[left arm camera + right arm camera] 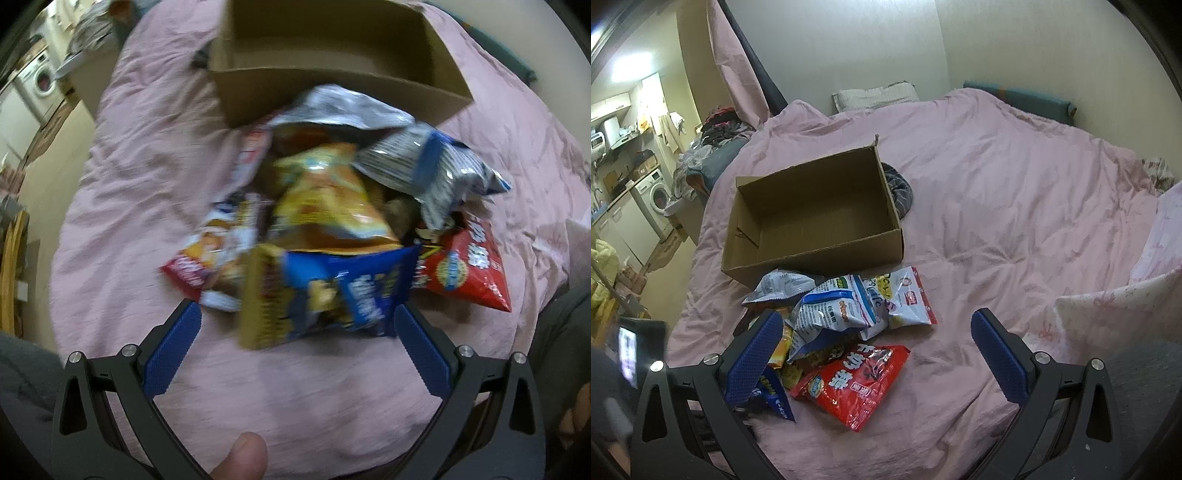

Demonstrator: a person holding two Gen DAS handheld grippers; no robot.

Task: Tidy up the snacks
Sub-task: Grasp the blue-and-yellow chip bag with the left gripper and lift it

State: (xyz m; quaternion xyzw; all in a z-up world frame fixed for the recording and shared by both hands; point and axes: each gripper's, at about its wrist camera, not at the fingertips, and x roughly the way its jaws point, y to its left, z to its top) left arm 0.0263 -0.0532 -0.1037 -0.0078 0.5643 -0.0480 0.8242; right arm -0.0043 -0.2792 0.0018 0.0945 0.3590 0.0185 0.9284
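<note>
A heap of snack bags lies on a pink bedspread, just in front of an empty cardboard box. In the left wrist view my left gripper is open just short of a blue bag, with an orange-yellow bag, a silver-blue bag and a red bag beyond. That view is blurred. My right gripper is open above the heap's right side; the red bag lies between its fingers, the silver-blue bag just beyond. A white bag lies at the far right.
A thumb shows at the bottom of the left wrist view. A grey striped cloth lies behind the box. Pillows line the wall, and a patterned pillow sits at right. Off the bed's left edge are a washing machine and kitchen clutter.
</note>
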